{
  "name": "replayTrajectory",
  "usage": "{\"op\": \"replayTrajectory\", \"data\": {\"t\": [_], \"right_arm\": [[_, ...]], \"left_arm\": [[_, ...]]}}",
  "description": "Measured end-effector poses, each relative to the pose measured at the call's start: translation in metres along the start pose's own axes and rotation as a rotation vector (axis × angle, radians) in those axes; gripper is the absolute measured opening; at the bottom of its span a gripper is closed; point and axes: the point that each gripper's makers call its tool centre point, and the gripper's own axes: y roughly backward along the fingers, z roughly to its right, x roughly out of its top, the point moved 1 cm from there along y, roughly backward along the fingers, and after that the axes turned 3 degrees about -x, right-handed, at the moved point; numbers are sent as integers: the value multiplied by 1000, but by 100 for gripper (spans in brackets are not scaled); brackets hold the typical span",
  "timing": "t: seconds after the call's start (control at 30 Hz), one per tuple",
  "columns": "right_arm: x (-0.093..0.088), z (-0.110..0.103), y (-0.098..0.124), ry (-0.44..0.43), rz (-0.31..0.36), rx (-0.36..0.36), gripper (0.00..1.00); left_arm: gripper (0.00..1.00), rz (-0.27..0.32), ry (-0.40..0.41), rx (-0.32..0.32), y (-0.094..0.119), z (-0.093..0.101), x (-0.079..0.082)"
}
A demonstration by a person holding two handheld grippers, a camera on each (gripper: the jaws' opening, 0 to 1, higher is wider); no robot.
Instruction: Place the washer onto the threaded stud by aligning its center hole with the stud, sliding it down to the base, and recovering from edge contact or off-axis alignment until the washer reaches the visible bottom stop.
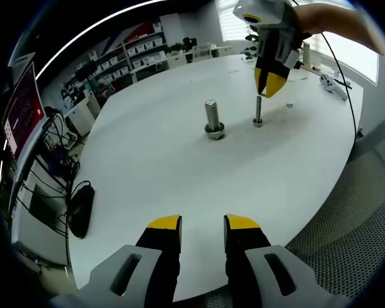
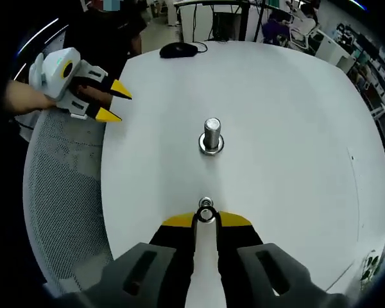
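Right tongs, bottom centre of right gripper view: tips pinched on washer, hole facing the camera, directly over thin stud. Stud: upright at upper centre of left gripper view, right of thick bolt, also upright. Left tongs: bottom centre, parted, holding nothing. White surface; mouse at top. Shelves upper left.

Both grippers share one build: the left gripper and the right gripper each have black fingers capped with yellow tips, and pale grey slotted housings behind the fingers. A thin black cable trails behind the right gripper.
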Motion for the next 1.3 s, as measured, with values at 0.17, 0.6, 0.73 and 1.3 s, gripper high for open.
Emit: {"op": "replayTrajectory", "data": {"t": [0.17, 0.6, 0.73, 1.3], "right_arm": [[4, -1, -4, 21, -6, -3, 14], [-3, 1, -26, 39, -61, 3, 14], [-8, -1, -34, 40, -69, -2, 14], [-14, -3, -48, 128, -54, 12, 17]], "left_arm": [[24, 3, 1, 0, 0, 0, 0], [24, 9, 4, 0, 0, 0, 1], [24, 10, 6, 1, 0, -1, 1], [23, 7, 10, -5, 0, -1, 0]]}}
